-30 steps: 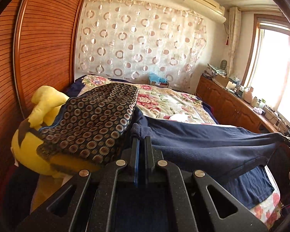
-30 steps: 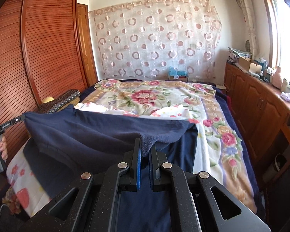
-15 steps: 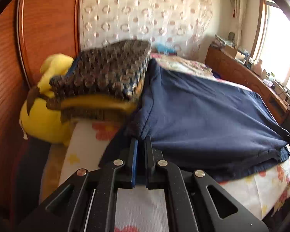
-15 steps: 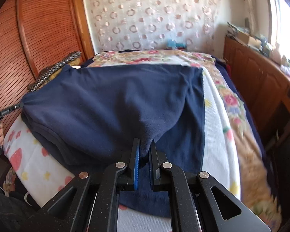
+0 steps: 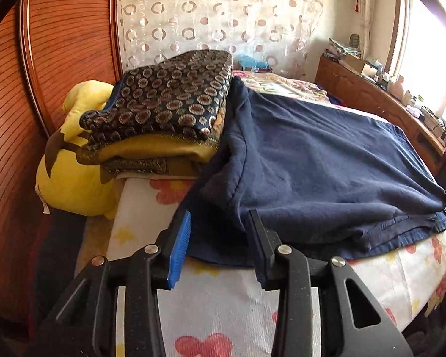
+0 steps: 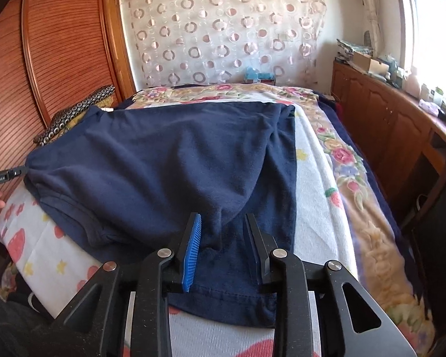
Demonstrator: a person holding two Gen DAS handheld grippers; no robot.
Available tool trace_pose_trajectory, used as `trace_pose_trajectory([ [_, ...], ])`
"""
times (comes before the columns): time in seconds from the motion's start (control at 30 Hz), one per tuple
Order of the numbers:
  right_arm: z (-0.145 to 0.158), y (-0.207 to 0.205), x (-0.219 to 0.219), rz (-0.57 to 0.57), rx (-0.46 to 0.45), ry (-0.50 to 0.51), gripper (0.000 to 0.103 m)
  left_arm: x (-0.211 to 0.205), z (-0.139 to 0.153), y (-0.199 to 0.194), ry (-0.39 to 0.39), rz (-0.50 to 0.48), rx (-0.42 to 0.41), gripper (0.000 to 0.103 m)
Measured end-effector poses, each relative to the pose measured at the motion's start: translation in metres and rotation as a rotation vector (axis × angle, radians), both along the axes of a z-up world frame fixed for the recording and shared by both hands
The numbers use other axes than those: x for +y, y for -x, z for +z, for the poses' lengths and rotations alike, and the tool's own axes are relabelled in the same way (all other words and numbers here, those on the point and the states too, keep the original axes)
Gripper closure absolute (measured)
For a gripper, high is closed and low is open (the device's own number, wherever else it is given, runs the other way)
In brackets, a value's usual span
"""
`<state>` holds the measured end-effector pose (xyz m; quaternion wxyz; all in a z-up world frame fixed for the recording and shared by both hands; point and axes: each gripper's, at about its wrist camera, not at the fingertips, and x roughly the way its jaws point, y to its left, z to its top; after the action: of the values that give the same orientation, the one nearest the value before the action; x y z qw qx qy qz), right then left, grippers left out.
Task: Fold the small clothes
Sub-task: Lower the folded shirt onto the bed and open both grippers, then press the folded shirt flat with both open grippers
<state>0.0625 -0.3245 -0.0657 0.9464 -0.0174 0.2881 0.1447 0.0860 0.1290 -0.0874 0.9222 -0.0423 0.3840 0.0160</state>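
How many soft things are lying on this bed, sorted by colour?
Navy: 1, the navy garment folded over on the bed sheet.
Yellow: 1, the yellow plush toy.
Patterned brown and gold: 1, the folded patterned stack, piled beside the toy.
Total: 3, not counting the bedding.

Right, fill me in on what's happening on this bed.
A person is folding a navy garment on the bed, one hand-held gripper in each hand. The garment lies doubled over on the flowered bedding. The left hand-held gripper and the right hand-held gripper are each at a near corner of the cloth, jaws opening, with fabric between the pads but not pinched. A folded patterned stack and a yellow plush toy sit to the side.
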Motion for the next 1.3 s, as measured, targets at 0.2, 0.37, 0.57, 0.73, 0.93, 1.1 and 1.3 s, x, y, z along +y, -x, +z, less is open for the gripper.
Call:
trace_pose_trajectory([
  [0.2, -0.003, 0.007, 0.001, -0.002, -0.007, 0.004, 0.061, 0.000, -0.003, -0.002, -0.018, 0.008, 0.014, 0.064],
  [0.37, -0.003, 0.011, 0.001, 0.006, -0.005, -0.002, 0.058, 0.000, 0.004, 0.000, -0.011, 0.004, -0.003, 0.037],
  [0.57, -0.002, 0.010, 0.006, 0.021, -0.005, -0.001, 0.056, -0.004, 0.021, 0.005, -0.006, -0.018, -0.049, 0.023],
  [0.73, -0.004, 0.008, 0.009, 0.017, -0.002, 0.005, 0.055, 0.003, 0.012, -0.008, 0.003, -0.006, -0.016, 0.022],
  [0.93, -0.009, 0.004, 0.014, 0.018, 0.007, 0.039, 0.054, 0.019, -0.013, -0.028, 0.043, 0.036, 0.075, 0.022],
  [1.1, -0.014, 0.002, 0.018, 0.015, 0.017, 0.069, 0.054, 0.024, -0.023, -0.033, 0.046, 0.037, 0.104, 0.022],
  [1.3, -0.015, 0.003, 0.018, 0.009, 0.014, 0.075, 0.052, 0.019, -0.026, -0.034, -0.002, 0.028, 0.099, 0.020],
])
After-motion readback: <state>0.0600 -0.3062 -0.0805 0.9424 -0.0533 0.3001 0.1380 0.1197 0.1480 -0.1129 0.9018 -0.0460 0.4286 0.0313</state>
